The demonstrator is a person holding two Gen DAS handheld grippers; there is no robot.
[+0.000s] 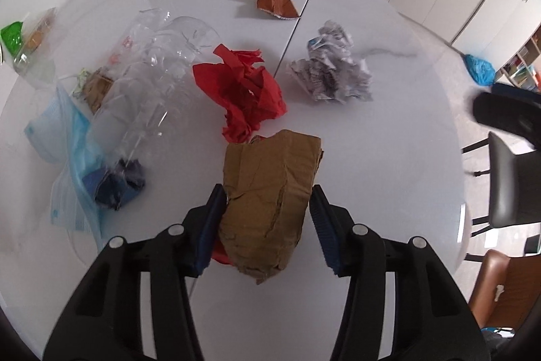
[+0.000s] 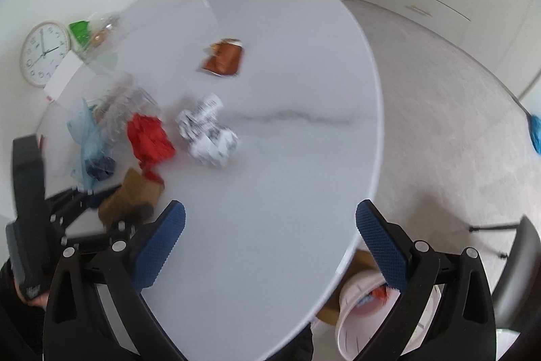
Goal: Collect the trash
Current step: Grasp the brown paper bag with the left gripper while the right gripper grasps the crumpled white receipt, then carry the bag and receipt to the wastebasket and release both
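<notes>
One crumpled brown cardboard piece (image 1: 270, 205) sits between the left gripper (image 1: 267, 225)'s blue fingers (image 1: 211, 225), which clamp its sides just above the white oval surface (image 1: 389, 158); a scrap of red shows beneath it. Beyond it lie a red crumpled tissue paper (image 1: 247, 90), a printed white paper ball (image 1: 333, 70), a brown foil wrapper (image 1: 275, 2) and a clear crushed plastic bottle (image 1: 159, 66) over a blue plastic bag (image 1: 72, 137). The right gripper (image 2: 270, 242) hovers with fingers wide apart, holding nothing. The grasp step seems in hand; next the cardboard likely needs carrying to the pale bin (image 2: 355, 317) under the surface's near edge.
</notes>
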